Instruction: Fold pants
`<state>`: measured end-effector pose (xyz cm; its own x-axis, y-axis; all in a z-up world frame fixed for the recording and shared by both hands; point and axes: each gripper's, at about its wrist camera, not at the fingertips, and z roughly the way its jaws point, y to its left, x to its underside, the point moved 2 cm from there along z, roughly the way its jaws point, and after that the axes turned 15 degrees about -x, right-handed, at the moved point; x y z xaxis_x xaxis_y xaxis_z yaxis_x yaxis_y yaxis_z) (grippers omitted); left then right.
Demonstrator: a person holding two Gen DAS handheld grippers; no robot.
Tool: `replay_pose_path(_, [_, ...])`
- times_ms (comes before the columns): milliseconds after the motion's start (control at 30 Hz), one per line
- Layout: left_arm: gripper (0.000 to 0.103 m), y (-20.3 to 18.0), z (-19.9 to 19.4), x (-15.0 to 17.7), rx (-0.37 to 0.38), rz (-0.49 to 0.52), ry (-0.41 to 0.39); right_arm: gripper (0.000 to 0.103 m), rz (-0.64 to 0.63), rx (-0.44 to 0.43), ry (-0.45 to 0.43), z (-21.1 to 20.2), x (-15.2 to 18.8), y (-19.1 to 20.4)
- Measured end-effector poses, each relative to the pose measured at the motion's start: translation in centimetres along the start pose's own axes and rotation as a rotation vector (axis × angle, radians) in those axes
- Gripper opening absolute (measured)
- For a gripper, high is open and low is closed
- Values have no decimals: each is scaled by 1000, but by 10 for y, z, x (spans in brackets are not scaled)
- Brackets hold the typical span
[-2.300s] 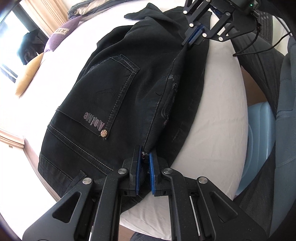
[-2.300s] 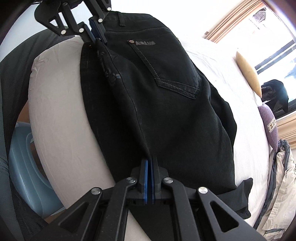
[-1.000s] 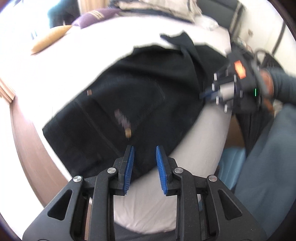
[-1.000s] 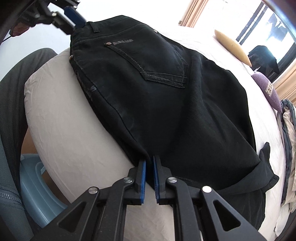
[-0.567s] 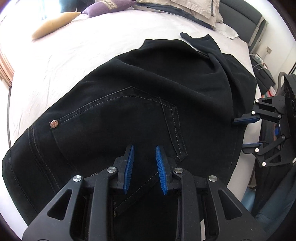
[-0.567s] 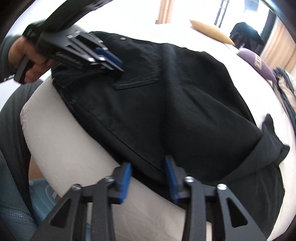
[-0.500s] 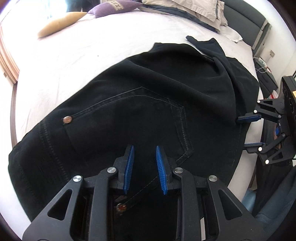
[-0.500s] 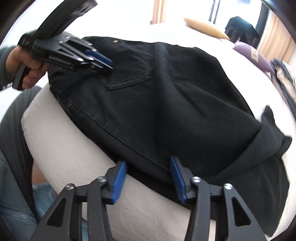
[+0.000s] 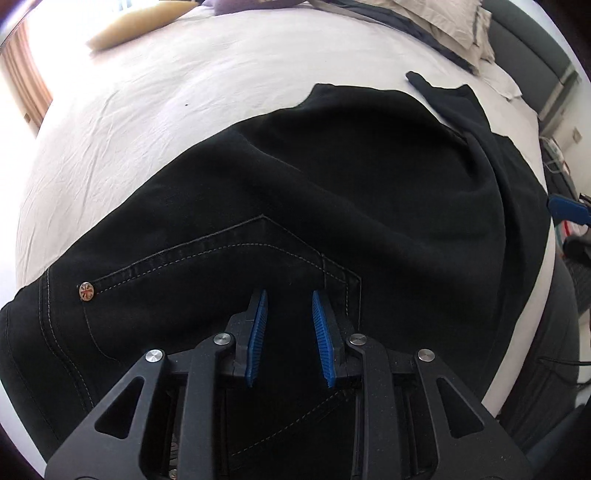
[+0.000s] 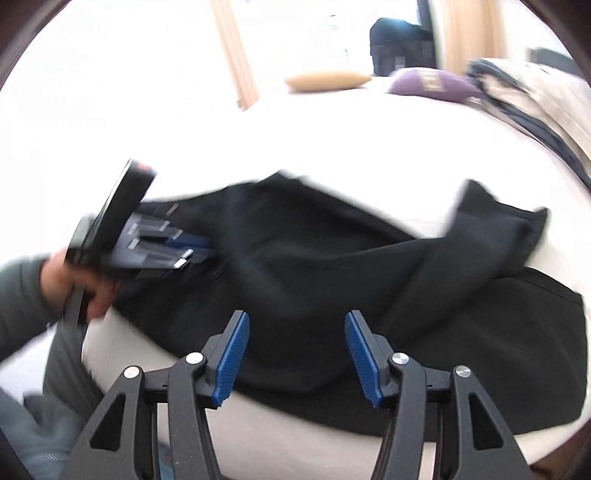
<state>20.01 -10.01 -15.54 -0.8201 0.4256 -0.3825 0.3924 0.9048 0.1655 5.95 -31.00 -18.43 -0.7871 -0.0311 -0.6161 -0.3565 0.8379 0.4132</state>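
Black jeans lie folded lengthwise on the white bed, back pocket and a copper rivet facing up. My left gripper is open and empty, just above the pocket near the waistband. My right gripper is wide open and empty, over the near edge of the jeans towards the leg end. The left gripper also shows blurred in the right wrist view, held in a hand. A loose leg end sticks up at the right.
A yellow cushion and a purple pillow lie at the far side of the bed. Crumpled bedding is piled at the far right. The person's legs are at the near bed edge.
Both grippers let go of the jeans' near edge and opened. The left one moved over the back pocket; the right one opened wider and swung up, blurring its view.
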Motion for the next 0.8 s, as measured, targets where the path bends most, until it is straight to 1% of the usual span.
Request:
replay_pose_path(100, [24,-18,5,-13,-54,55,15,58,145,79,-77,-23,-32,-57])
replay_pose_path(167, [24,-23,9,-20,-60,44,16,58,199,163,-96,-28,-56,-89])
replay_pose_path(200, [24,-18,12,-24,-50,29,17,59,218,184,-96,-23,-71,-98])
replay_pose_path(300, [23,-15,17,-32,-10,-15,26,59,271,215,-56,-6,-105,-135])
replay_pose_path(367, [23,-15,19,-36,10,-25,20,59,269,247,-18,9,-116,-156])
replay_pose_path(400, [23,-10,18,-33,18,-28,17,60,266,268,0,18,-123,-165])
replay_pose_path(533, [23,-6,25,-32,50,-51,10,59,261,357,70,59,-147,-190])
replay_pose_path(567, [23,-2,28,-24,53,-54,6,59,263,370,84,69,-149,-193])
replay_pose_path(633, [23,-1,32,-17,53,-56,1,59,279,404,102,81,-152,-200])
replay_pose_path(700, [23,-3,34,-17,46,-49,-5,62,307,467,130,92,-153,-212])
replay_pose_path(733, [23,0,32,-14,44,-47,-7,64,333,485,153,99,-152,-217])
replay_pose_path(767, [23,-1,33,-14,45,-47,-9,64,360,487,171,104,-150,-224])
replay_pose_path(800, [23,8,27,-5,49,-49,-10,64,381,487,185,109,-148,-230])
